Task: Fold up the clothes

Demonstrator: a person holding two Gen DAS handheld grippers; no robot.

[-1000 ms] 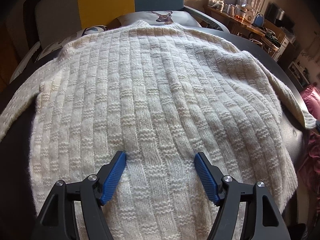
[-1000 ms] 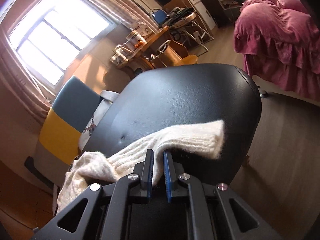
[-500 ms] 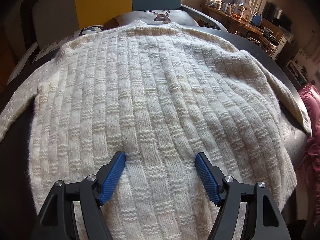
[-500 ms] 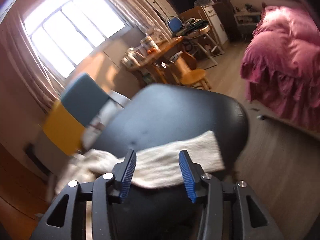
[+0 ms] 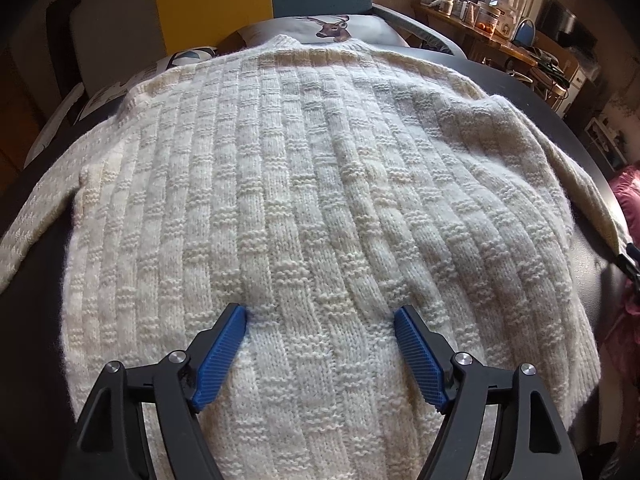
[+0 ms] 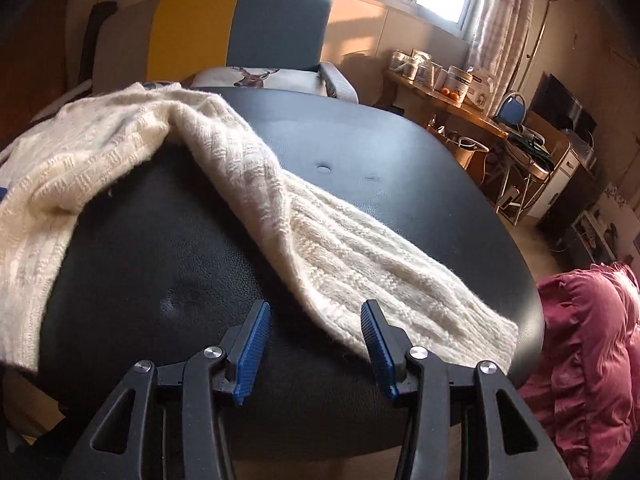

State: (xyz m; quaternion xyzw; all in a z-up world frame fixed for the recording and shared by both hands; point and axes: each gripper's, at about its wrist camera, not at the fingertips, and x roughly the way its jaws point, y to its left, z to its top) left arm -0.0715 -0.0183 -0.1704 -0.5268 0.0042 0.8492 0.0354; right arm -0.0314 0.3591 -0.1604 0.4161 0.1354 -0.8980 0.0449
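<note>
A cream knitted sweater [image 5: 312, 200] lies spread flat over a black padded surface [image 6: 380, 160]. My left gripper [image 5: 320, 314] is open, its blue pads resting on the sweater's lower body. In the right wrist view one sleeve [image 6: 360, 264] stretches across the black surface toward its right edge. My right gripper [image 6: 316, 308] stands open just above the sleeve's lower edge, holding nothing. The sweater body [image 6: 80, 160] bunches at the left of that view.
Behind the surface stands a yellow and blue chair [image 6: 240, 28] with a deer-print cushion [image 5: 332, 28]. A wooden side table with jars [image 6: 440, 80] sits at the right, and a pink ruffled bedspread [image 6: 592, 340] lies close to the right edge.
My right gripper was shut on the sleeve a second ago; it has opened, let the sleeve drop flat and swung to face the surface. The left gripper has barely moved.
</note>
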